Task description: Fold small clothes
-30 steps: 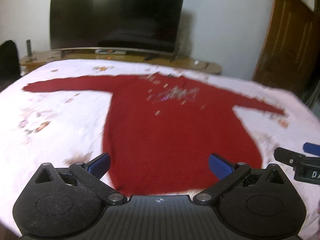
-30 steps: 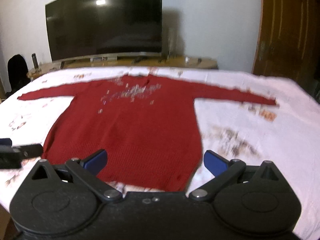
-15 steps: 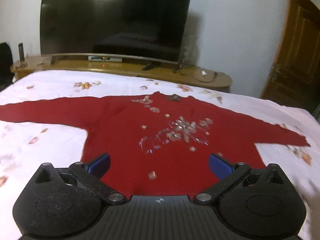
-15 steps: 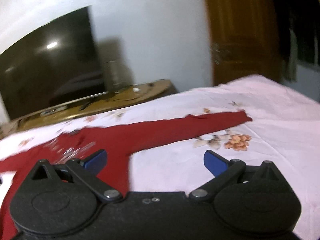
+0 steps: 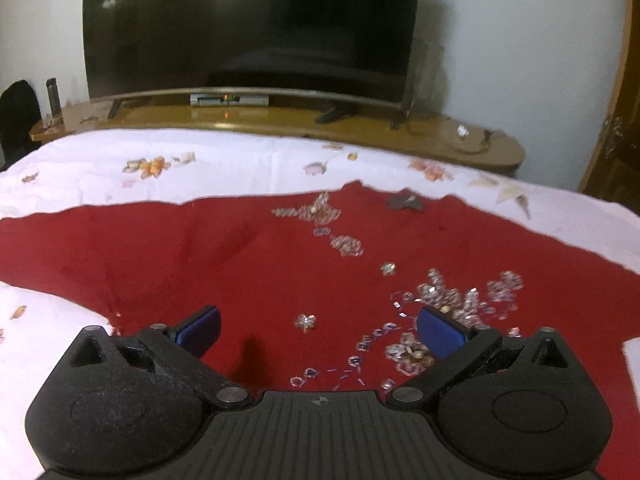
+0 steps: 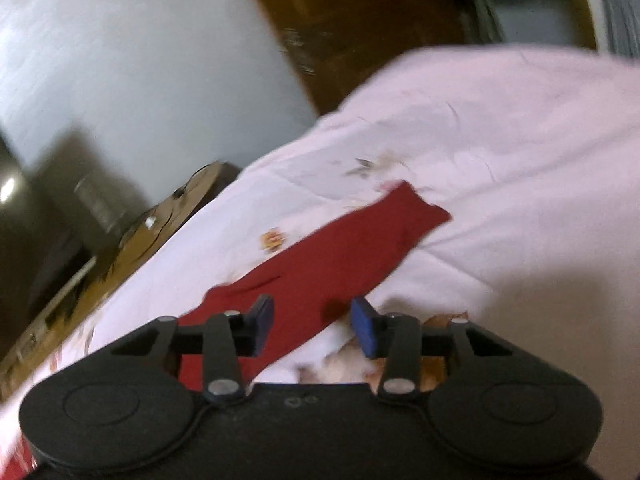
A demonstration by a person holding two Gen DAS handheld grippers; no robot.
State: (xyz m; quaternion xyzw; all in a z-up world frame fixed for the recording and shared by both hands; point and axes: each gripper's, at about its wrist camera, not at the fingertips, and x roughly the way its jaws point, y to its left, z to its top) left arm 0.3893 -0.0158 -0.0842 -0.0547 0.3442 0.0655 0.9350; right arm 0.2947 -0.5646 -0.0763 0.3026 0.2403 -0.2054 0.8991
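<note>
A red long-sleeved sweater [image 5: 224,256] with silver sequins on its chest lies flat on the bed. My left gripper [image 5: 318,326] is open and empty, low over the chest, its blue pads either side of the sequins. In the right wrist view the sweater's right sleeve [image 6: 348,248] runs diagonally across the sheet to its cuff. My right gripper [image 6: 314,320] is partly closed, its blue pads straddling the sleeve near its middle, with a gap between them. I cannot tell whether the pads touch the cloth.
The bed has a pale pink floral sheet [image 5: 224,168]. Behind it stand a wooden TV bench [image 5: 280,120] and a large dark TV [image 5: 248,28]. A wooden door [image 6: 360,20] is at the right, beyond the bed's corner [image 6: 500,80].
Both grippers moved forward from the hem. The left now hangs over the chest. The right swung right along the sleeve, tilted, and its jaws narrowed around the sleeve.
</note>
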